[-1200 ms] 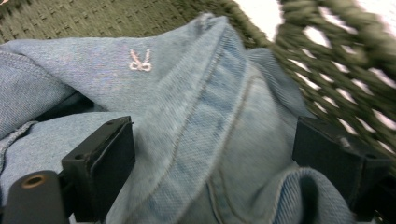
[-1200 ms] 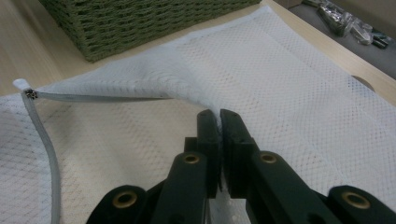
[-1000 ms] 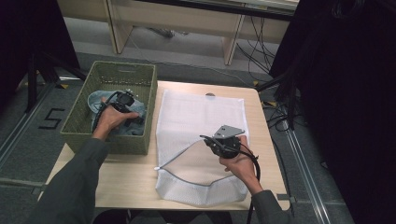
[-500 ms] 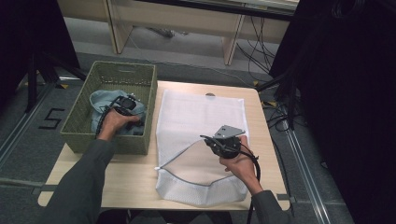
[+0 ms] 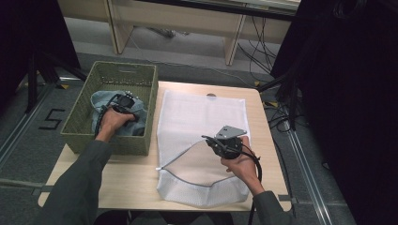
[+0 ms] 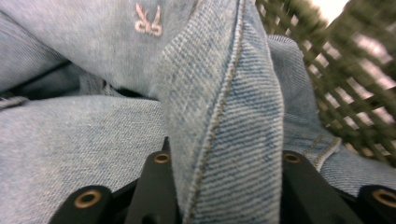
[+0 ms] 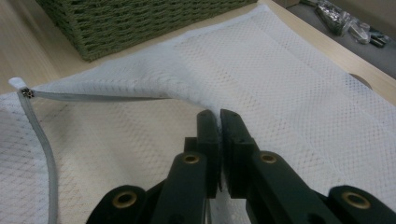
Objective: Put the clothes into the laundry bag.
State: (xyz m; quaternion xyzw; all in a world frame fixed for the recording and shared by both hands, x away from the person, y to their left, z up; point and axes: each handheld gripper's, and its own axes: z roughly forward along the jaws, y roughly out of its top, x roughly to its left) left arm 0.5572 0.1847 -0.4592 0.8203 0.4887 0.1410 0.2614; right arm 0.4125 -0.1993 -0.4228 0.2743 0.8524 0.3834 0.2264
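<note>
So the jeans [image 5: 105, 101] are sitting bunched up in the green woven basket [image 5: 82, 119] on the left side of the table [image 5: 136, 176]. Light blue denim, pretty worn-looking, with a heavy stitched seam running along the fold and a small pinkish embroidered mark on one panel. The left gripper [image 5: 123, 104] is down in the basket, and its jaws have just been closing, with a thick fold of denim between them. In the left gripper view the jeans [image 6: 224, 116] fill the gap between the two black jaws and the cloth puckers up where it's pinched, so I'd call that a grip on the denim.

The right gripper [image 5: 212, 141] is over the white mesh laundry bag [image 5: 197, 112], which lies flat on the table just beside the basket. Its jaws are clamped tight on the upper edge of the bag's opening, lifting it so the mouth gapes.

From above you get the whole layout: basket, bag, both forearms, and the grey zipper edge curving around the bag's mouth. What you can't make out from up there is the actual pinch. The right gripper view [image 7: 219, 135] shows the mesh caught between the closed jaws, plus the zipper end [image 7: 28, 92] at the bag's corner and the basket [image 7: 140, 23] wall behind.
</note>
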